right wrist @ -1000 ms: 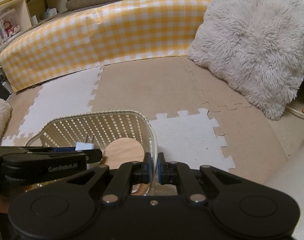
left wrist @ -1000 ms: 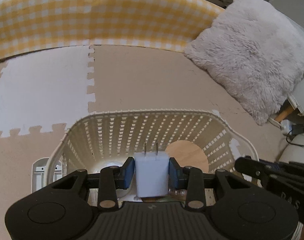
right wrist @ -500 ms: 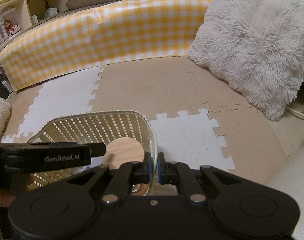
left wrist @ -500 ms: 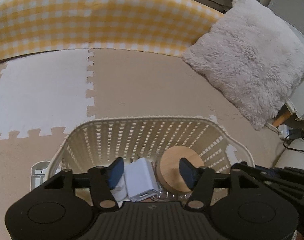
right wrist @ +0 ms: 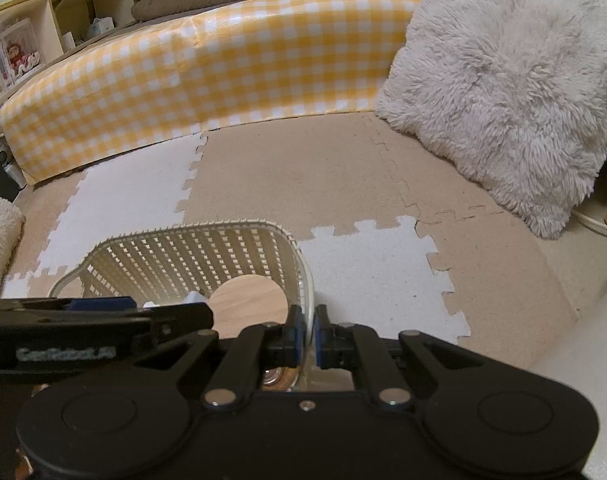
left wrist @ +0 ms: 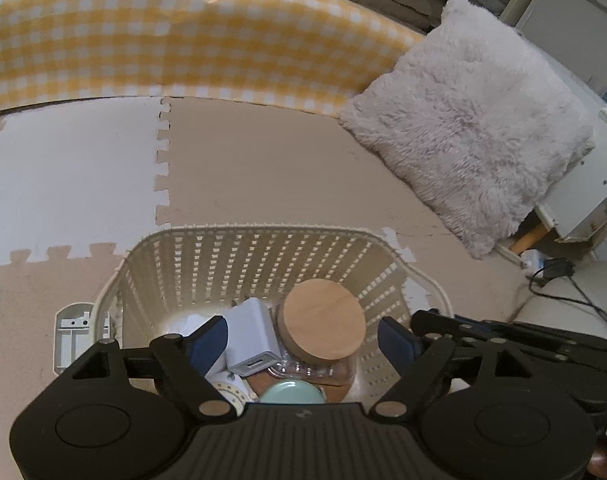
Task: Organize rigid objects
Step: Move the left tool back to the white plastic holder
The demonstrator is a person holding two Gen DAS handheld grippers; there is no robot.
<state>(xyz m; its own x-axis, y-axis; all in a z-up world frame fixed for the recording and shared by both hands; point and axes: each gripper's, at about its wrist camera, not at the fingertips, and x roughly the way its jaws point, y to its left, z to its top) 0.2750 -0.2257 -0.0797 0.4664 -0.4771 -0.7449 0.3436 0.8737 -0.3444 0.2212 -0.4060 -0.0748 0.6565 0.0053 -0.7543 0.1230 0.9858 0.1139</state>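
Basket (left wrist: 263,240) sits on the foam floor mat (left wrist: 263,168), filling the 6 o'clock part of the left wrist view.

At 9 o'clock of the basket, a small white plastic tray (left wrist: 69,340) lies on the mat, just beside the basket wall and outside it. It does not obstruct the opening.

Left gripper (left wrist: 303,338) hangs over the basket interior. Its jaws have just been opening and now stand well apart, with nothing clamped between them. The white charger (left wrist: 251,332) lies below, tilted against the jar with the round wooden lid (left wrist: 323,322). Judged from this, the wide opening is the release of the charger into the basket.

Below these, toward 6 o'clock, a pale green round item (left wrist: 291,394) and a roll of tape (left wrist: 229,390) are partly hidden by the gripper body; their identity is uncertain. The basket floor looks crowded, so a further item would probably rest on top of the others.

Right gripper (right wrist: 309,338) is closed on the right-hand rim of the basket (right wrist: 303,264), pads on either side of the wall. This grip likely steadies the basket during loading.

At 2 o'clock, a fluffy cushion (left wrist: 475,132) leans well apart from the basket. A yellow checked barrier (left wrist: 163,40) runs across 12 o'clock. Neither blocks access.
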